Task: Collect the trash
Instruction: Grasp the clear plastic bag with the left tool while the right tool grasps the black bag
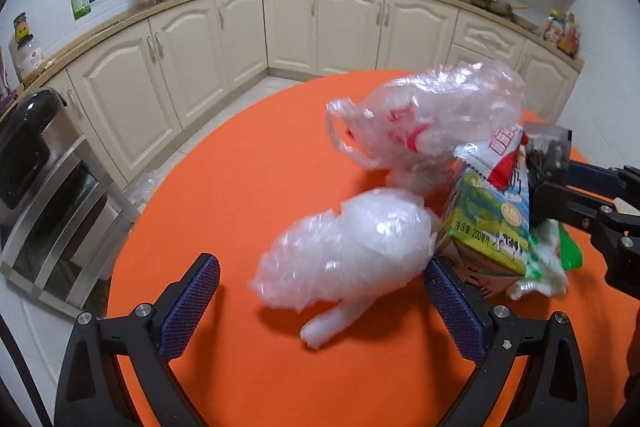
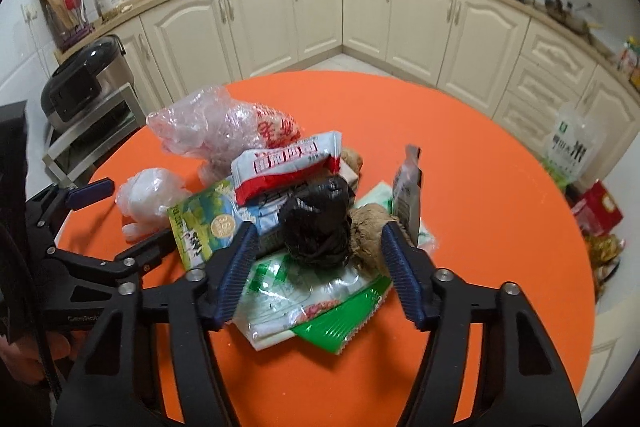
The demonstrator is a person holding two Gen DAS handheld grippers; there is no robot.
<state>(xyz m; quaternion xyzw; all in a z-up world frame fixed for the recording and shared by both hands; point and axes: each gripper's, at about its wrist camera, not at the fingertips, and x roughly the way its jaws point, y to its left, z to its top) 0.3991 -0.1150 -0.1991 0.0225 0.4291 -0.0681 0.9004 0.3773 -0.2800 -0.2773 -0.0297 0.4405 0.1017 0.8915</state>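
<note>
Right wrist view, right gripper (image 2: pixel 316 247) fingers spread around a crumpled black bag (image 2: pixel 316 223) atop the trash pile on the orange table (image 2: pixel 500 227), not pressing it, left gripper (image 1: pixel 320 279) fingers spread wide, white plastic bag (image 1: pixel 344 247) between them.

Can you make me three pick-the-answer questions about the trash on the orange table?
1. Where does the crumpled black plastic bag lie?
A on the floor
B on the trash pile
C in the sink

2. What colour is the round table?
A orange
B blue
C white

3. How does the left hand-held gripper stand?
A open
B shut on a spoon
C shut on a carton

Answers: 1 B, it sits on wrappers. 2 A, orange all round. 3 A, its pads stand apart round the white crumpled plastic bag.
</note>
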